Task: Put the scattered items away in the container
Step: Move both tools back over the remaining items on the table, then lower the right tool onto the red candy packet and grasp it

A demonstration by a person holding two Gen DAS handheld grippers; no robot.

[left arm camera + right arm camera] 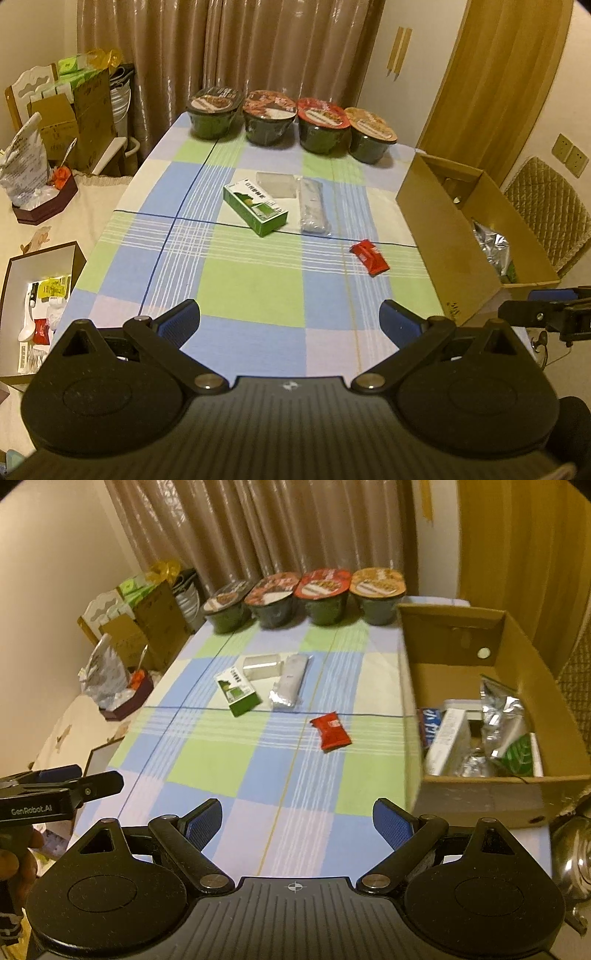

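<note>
On the checked tablecloth lie a green box (255,206) (237,691), a clear plastic case (277,184) (260,667), a silver-grey packet (313,206) (290,684) and a red sachet (370,257) (330,730). The cardboard box (436,229) (454,627) stands at the table's right edge and holds several packets. My left gripper (290,323) hovers open over the near edge, with nothing between its fingers. My right gripper (297,823) is also open and holds nothing, near the box's front corner. Each gripper shows at the edge of the other's view.
Several instant noodle bowls (291,122) (306,598) line the far edge before the curtain. Left of the table sit an open brown tray (40,295) of small things, a bag and cardboard cartons (81,110). A quilted chair (550,214) stands behind the box.
</note>
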